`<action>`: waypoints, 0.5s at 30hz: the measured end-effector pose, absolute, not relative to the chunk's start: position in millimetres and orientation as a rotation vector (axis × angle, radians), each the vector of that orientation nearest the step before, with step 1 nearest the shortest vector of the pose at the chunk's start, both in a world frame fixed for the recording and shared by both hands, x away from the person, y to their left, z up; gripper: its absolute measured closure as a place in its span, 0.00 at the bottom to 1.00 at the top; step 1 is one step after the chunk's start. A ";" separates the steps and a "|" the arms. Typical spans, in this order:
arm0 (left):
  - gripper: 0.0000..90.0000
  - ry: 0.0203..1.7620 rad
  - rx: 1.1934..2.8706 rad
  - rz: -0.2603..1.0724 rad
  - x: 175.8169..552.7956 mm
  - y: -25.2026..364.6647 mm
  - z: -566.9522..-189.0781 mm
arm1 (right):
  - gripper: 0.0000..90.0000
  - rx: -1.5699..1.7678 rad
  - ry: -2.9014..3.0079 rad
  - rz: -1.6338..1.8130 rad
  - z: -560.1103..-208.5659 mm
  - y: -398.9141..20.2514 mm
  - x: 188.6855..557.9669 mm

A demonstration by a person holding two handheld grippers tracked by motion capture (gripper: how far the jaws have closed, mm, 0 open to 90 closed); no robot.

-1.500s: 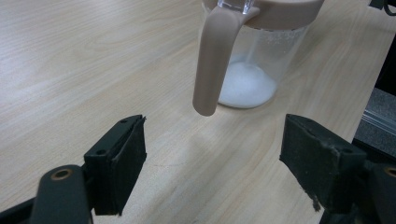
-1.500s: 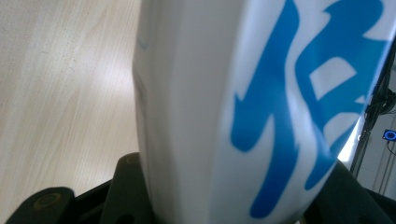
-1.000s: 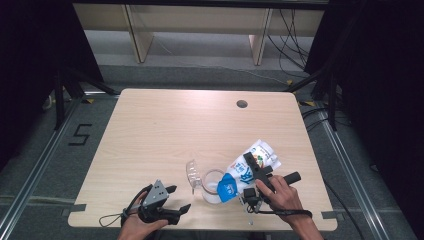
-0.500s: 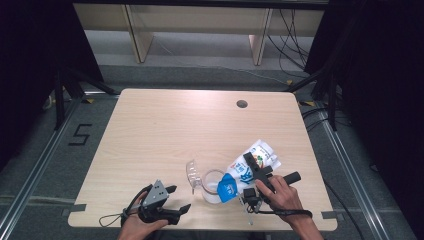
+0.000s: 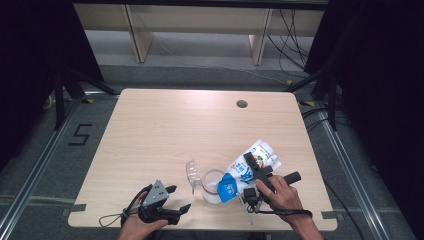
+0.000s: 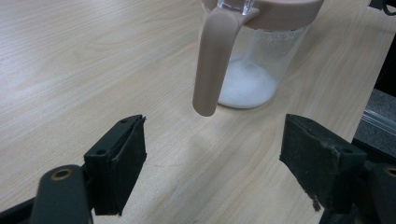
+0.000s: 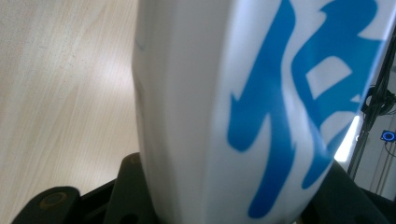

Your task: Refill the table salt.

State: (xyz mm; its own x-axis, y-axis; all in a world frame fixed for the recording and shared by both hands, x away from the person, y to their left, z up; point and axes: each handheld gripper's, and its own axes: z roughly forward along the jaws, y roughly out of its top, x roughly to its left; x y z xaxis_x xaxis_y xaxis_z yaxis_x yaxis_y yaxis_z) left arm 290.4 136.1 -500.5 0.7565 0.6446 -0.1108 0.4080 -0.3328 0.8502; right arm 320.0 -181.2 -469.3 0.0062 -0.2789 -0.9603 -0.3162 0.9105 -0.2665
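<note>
A white pouch with blue print (image 5: 261, 151) is tilted, its blue lower end (image 5: 229, 186) over the mouth of a clear jug (image 5: 212, 189). My right gripper (image 5: 254, 169) is shut on the pouch, whose side (image 7: 224, 107) bulges close up between the two black jaws in the right gripper view. The jug has a beige rim and handle (image 6: 209, 60), and white powder (image 6: 247, 86) lies at its bottom. A clear flap (image 5: 191, 173) stands up at the jug's left. My left gripper (image 5: 178, 198) rests near the table's front edge, open, pointing at the jug's handle, with nothing between its pads (image 6: 122, 163).
The light wooden table (image 5: 175, 130) has a round cable hole (image 5: 242, 104) at the back right. Beyond the far edge stands a low shelf (image 5: 200, 20), with cables (image 5: 295, 40) on the floor at the right. Metal rails (image 5: 35, 170) run along both sides.
</note>
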 end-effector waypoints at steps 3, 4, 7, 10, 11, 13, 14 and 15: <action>0.24 0.796 1.972 0.304 290.4 136.1 -500.5 | 0.65 -0.450 1.592 0.042 -470.6 -182.1 319.7; 0.24 0.791 1.974 0.307 290.6 136.2 -500.4 | 0.65 -0.449 1.593 0.043 -470.6 -182.2 319.6; 0.24 0.798 1.970 0.300 290.4 136.0 -500.6 | 0.65 -0.476 1.578 0.034 -468.8 -181.4 320.1; 0.24 0.805 1.965 0.295 290.2 135.7 -500.8 | 0.65 -0.463 1.585 0.037 -469.6 -181.8 319.7; 0.24 0.805 1.967 0.294 290.2 135.8 -500.8 | 0.65 -0.453 1.595 0.044 -470.9 -182.5 320.0; 0.24 0.805 1.967 0.295 290.2 135.8 -500.8 | 0.65 -0.446 1.597 0.045 -471.2 -182.7 319.6; 0.24 0.804 1.972 0.298 290.4 136.1 -500.8 | 0.66 -0.441 1.596 0.049 -471.1 -182.8 319.5; 0.24 0.794 2.001 0.313 291.4 137.7 -500.4 | 0.66 -0.440 1.598 0.049 -471.4 -182.9 319.6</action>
State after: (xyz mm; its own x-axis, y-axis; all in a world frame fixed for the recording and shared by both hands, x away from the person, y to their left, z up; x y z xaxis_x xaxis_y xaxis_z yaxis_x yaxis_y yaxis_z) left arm 291.4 137.7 -500.4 0.7585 0.6451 -0.0926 0.4081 -0.3594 0.8392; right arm 319.6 -182.9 -471.4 -0.0107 -0.2490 -0.9684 -0.3076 0.9224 -0.2338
